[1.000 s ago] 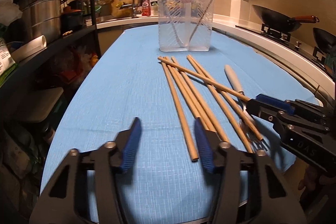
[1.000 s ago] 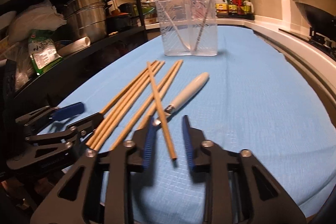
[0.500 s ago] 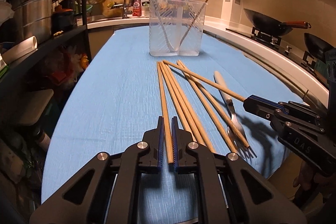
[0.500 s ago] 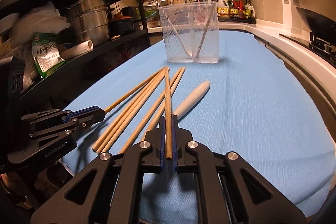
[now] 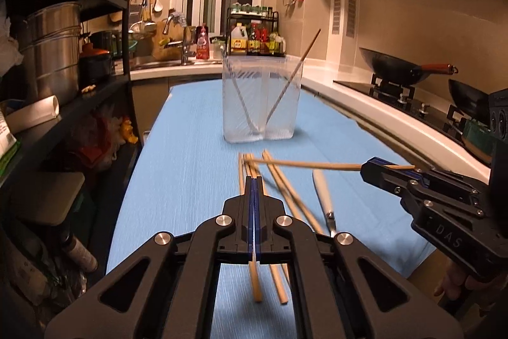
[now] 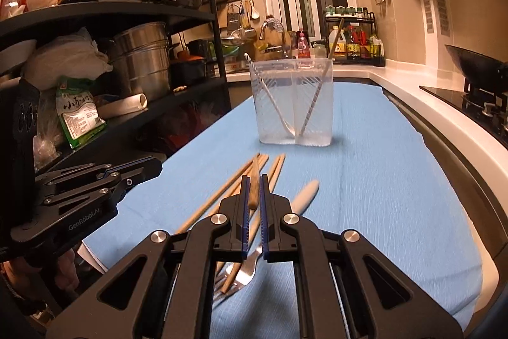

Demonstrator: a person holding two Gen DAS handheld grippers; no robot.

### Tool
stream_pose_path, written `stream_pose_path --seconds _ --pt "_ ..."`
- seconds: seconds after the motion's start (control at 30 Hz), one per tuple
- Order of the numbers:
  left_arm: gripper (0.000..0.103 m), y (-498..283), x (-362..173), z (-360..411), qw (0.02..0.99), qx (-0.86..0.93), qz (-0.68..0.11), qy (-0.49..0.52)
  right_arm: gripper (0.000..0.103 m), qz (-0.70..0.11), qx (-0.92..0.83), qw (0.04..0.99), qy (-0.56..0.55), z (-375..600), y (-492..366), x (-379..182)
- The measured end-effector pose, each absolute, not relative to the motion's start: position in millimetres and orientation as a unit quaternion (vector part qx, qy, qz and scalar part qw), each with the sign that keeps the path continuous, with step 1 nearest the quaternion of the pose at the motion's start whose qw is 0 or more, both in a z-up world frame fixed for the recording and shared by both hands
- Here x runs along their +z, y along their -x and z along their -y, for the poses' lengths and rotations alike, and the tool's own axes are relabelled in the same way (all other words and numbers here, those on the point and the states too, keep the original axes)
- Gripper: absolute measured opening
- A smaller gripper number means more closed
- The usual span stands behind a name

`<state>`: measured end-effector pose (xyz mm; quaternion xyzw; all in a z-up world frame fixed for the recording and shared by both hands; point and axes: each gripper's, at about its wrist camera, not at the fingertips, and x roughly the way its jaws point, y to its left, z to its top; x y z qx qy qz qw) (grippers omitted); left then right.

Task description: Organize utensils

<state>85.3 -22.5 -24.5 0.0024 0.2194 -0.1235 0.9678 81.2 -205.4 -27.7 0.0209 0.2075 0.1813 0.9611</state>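
The left claw is gripping one thin wooden chopstick between its closed blue pads, the stick's near end hanging out below the jaws. The right claw is clamping a second wooden chopstick, which in the left view is sticking out sideways from its tip, above the loose bundle.

The landmark is the clear ribbed plastic holder, a two-compartment tub standing on the blue cloth-covered table. Its right compartment, as seen from the claws, is already holding one leaning chopstick; its left compartment is holding a white-handled utensil. The remaining wooden chopsticks are lying in front of the holder, on its near side, with a white-handled metal fork just to their right.

The step appears to be carrying both gripped sticks to the holder. To do it well, each stick probably needs tipping upright so that its low end is entering the chopstick compartment first. The claws should be approaching one at a time, keeping the sideways stick from knocking the light tub. Releasing should wait until the tip is well inside the rim.
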Motion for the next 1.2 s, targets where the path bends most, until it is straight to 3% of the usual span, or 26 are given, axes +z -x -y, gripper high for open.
stream_pose_path --seconds 0.17,0.2,0.23,0.27,0.3,0.77,0.9,1.2 --pt "0.001 -89 -25 19 0.967 -0.121 -0.223 -0.008 0.006 -0.208 0.179 0.961 -0.024 209 -85 -24" --pt "0.006 -89 -30 16 0.966 -0.118 -0.229 -0.003 0.006 -0.210 0.178 0.961 -0.023 209 -85 -26" --pt "0.013 -88 -34 15 0.965 -0.117 -0.235 0.001 0.006 -0.214 0.177 0.960 -0.022 210 -85 -30" --pt "0.037 -88 -38 15 0.964 -0.111 -0.242 0.004 0.006 -0.220 0.176 0.959 -0.023 211 -86 -34" --pt "0.054 -86 -43 13 0.965 -0.097 -0.242 0.007 0.006 -0.224 0.176 0.958 -0.024 211 -86 -37" --pt "0.050 -74 -97 22 0.955 -0.096 -0.279 -0.019 0.006 -0.253 0.175 0.951 -0.033 222 -81 -64" --pt "0.045 -69 -98 19 0.961 -0.090 -0.259 -0.018 0.006 -0.261 0.175 0.949 -0.037 223 -81 -67" --pt "0.044 -64 -85 12 0.962 -0.094 -0.255 0.004 0.006 -0.256 0.177 0.950 -0.031 223 -84 -58"
